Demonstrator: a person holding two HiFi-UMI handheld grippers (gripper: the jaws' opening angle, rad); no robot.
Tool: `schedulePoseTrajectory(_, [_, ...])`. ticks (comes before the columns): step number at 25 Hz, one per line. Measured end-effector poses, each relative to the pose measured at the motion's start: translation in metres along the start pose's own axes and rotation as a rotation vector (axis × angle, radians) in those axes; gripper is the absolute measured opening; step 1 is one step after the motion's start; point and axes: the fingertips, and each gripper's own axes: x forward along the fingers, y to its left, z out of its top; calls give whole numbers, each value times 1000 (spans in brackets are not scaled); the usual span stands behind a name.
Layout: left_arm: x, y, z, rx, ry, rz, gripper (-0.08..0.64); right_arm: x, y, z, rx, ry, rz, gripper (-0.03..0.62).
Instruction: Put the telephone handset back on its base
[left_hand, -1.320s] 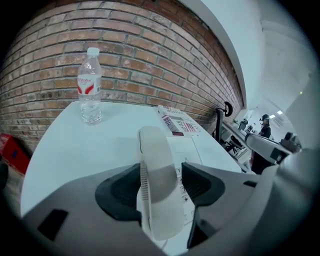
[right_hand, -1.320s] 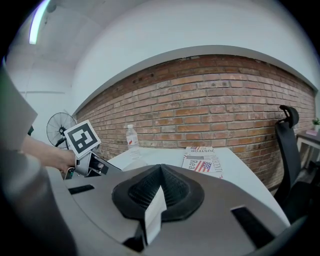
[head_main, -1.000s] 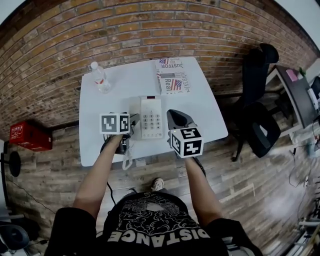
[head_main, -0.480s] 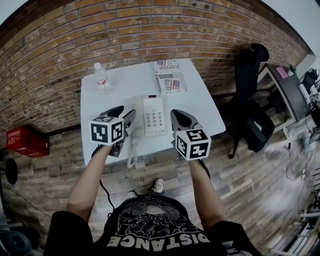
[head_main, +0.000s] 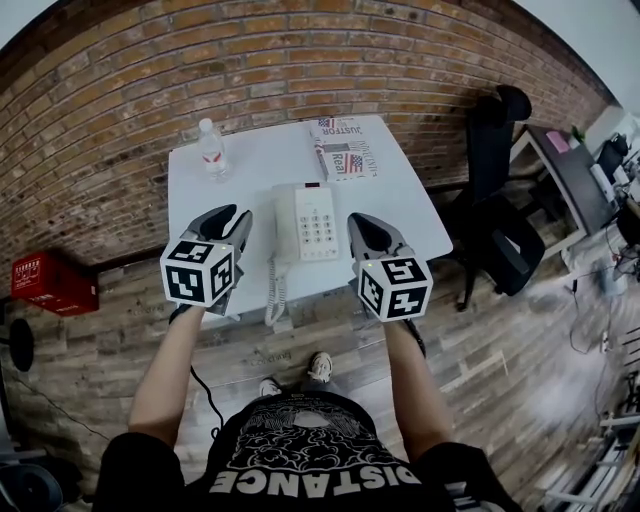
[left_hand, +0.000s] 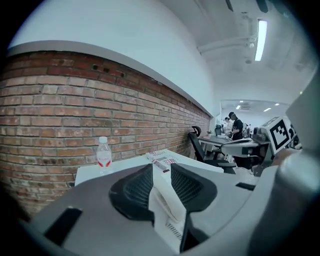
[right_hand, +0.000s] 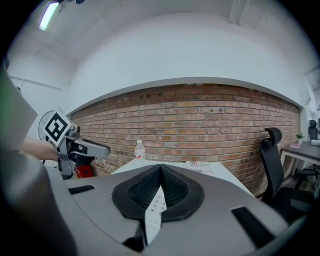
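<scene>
The white telephone (head_main: 312, 222) stands on the white table (head_main: 250, 165). Its handset (head_main: 283, 228) lies along the left side of the base, and the coiled cord (head_main: 275, 292) hangs over the table's front edge. My left gripper (head_main: 234, 216) hovers just left of the phone, clear of it; its jaws are closing with nothing between them. In the left gripper view the phone (left_hand: 167, 212) shows through the gap of that gripper (left_hand: 161, 169). My right gripper (head_main: 357, 222) is held right of the phone with its jaws shut and nothing in them. It (right_hand: 160, 168) points over the phone (right_hand: 155, 205).
A water bottle (head_main: 210, 148) stands at the table's far left and a stack of magazines (head_main: 345, 152) lies at its far right. A black office chair (head_main: 500, 235) is right of the table and a red box (head_main: 40, 280) on the floor at left.
Both grippers have drawn back toward the person. The left one has left the handset's side and its jaws have narrowed. The handset now lies on the base.
</scene>
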Motion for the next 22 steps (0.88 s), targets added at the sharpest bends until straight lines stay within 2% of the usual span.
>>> schedulePoseTrajectory(5, [-24,15,7,9,-56,35,63,-5,24,6,-7,-21,8,0])
schedulePoseTrajectory(10, [-39,20,5,21,-79,37,18,-11,44,8,-12,-33,19,0])
schedulePoseTrajectory(22, [-58,34,-4,6,-94,25,6,-25,60,4,-18,-33,-34,0])
